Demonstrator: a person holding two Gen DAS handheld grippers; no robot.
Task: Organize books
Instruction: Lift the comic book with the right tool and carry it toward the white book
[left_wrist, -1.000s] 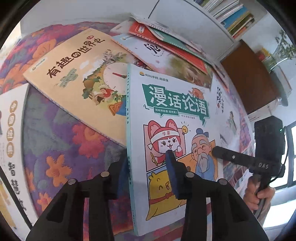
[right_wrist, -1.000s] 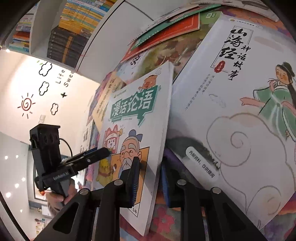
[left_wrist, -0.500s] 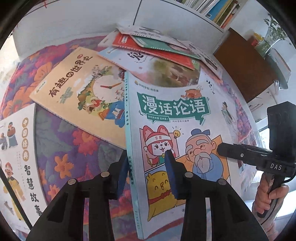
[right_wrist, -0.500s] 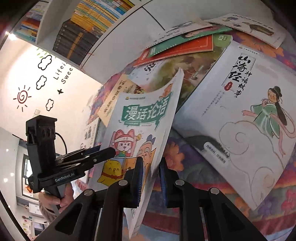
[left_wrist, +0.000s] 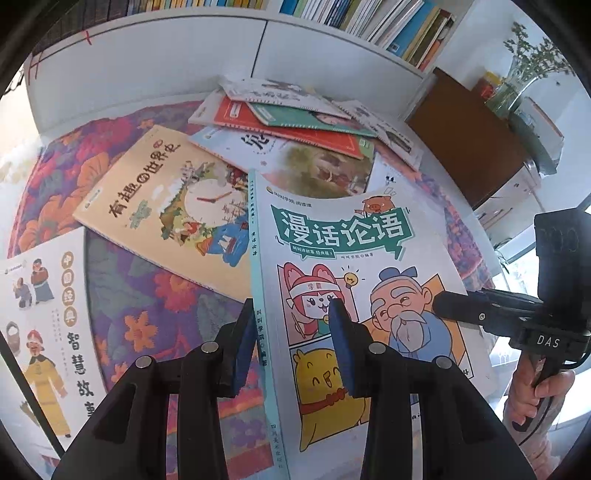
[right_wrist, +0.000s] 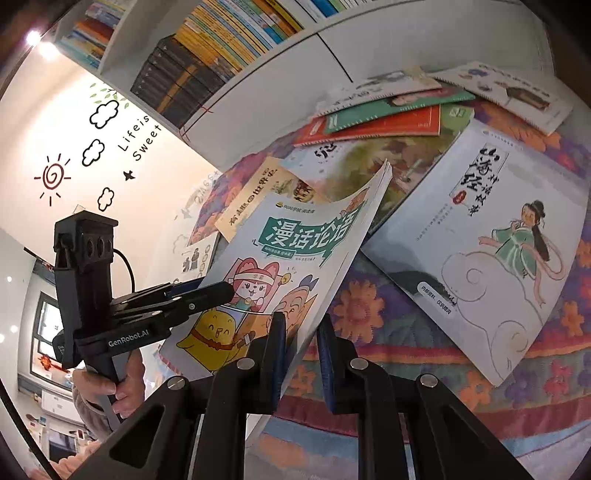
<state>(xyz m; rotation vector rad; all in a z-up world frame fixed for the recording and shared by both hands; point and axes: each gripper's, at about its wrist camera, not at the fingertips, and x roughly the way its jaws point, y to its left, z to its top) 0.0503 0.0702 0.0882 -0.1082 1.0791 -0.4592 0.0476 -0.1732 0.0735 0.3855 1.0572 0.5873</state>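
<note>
We hold one comic book (left_wrist: 343, 266) off the flowered worktop (left_wrist: 147, 295), left hand-held gripper (left_wrist: 291, 347) and right hand-held gripper (right_wrist: 301, 365) both clamped on it; beyond it, scattered books (left_wrist: 295, 125) await sorting.

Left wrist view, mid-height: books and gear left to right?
White storybook → tan clock book → comic book in the left tongs → right tongs on its far edge.
</note>
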